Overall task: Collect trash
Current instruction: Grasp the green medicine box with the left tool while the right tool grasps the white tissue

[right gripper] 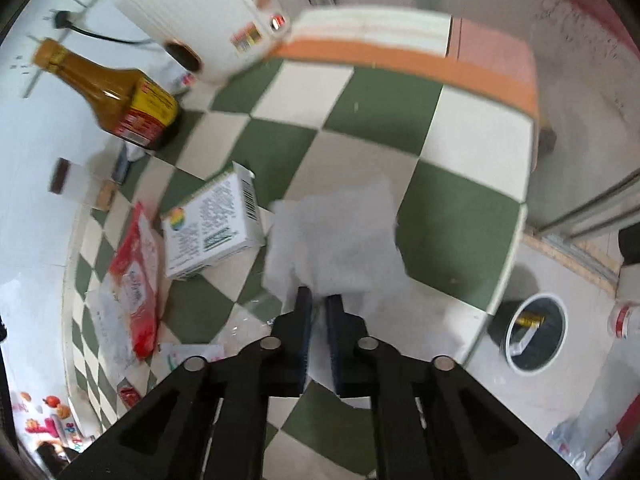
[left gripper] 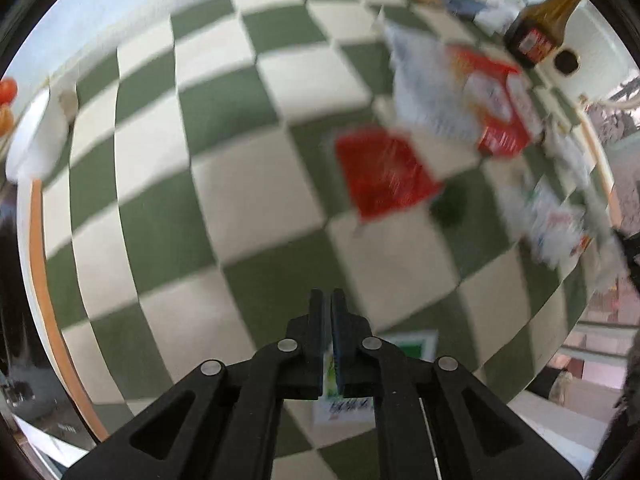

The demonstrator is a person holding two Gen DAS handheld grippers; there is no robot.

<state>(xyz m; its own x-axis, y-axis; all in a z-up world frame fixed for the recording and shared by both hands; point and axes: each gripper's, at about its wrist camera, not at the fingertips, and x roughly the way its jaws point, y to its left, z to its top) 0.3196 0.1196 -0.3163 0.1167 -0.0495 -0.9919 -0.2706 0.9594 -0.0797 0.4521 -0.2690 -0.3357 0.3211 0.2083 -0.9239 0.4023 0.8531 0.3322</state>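
Over a green-and-white checked bench (right gripper: 360, 112), the right claw (right gripper: 318, 300) is pinched tight on a crumpled white tissue (right gripper: 336, 240), which sits between a white carton (right gripper: 212, 228) lying on its side and the bench's far edge. The left claw (left gripper: 327, 300), seen through motion blur, is clamped on a small green-and-white printed wrapper (left gripper: 412, 346); a red packet (left gripper: 384, 172) lies well ahead of it. A black trash bin (right gripper: 532, 332) stands on the floor beside the bench.
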